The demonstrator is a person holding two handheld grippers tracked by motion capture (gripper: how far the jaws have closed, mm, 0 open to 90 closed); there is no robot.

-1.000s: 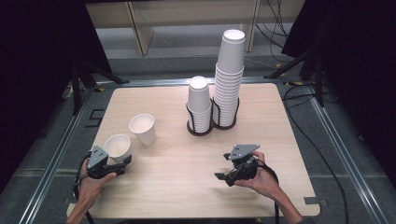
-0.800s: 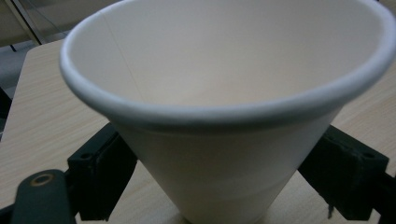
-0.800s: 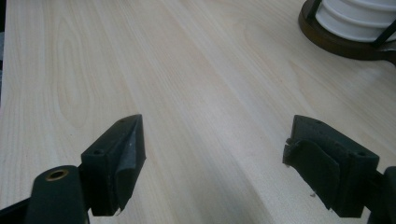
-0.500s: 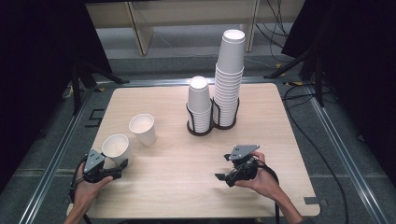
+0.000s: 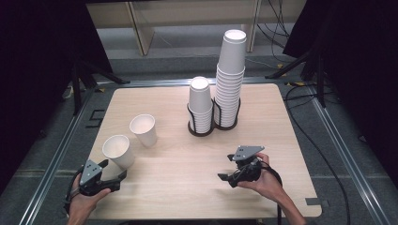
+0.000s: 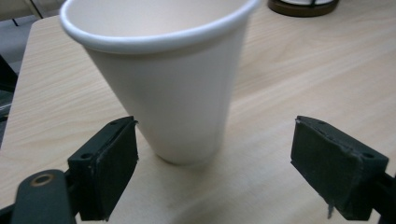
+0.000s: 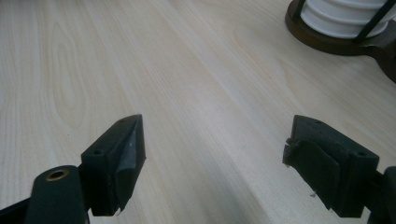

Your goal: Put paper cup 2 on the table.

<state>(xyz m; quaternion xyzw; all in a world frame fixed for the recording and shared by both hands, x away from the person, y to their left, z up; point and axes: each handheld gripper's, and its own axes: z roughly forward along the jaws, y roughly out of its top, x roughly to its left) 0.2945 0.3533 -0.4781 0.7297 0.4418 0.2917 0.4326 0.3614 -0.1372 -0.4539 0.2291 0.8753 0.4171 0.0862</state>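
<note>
1. The left tool (image 5: 112, 174) sits at the table's (image 5: 178, 187) near left corner, jaws spread, just short of the nearer paper cup (image 5: 118, 151).
2. That cup stands upright; a second cup (image 5: 143, 130) stands just beyond it, apart.
3. The right tool (image 5: 234, 176) rests low over bare wood, jaws apart.
4. Two cup stacks (image 5: 217, 93) stand in a dark holder (image 5: 206, 129), the right one taller.

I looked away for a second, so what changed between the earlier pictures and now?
The left gripper drew back toward the person, away from the near cup, which stands free on the table ahead of its open jaws. The right gripper, the other loose cup and both stacks stayed put.
</note>
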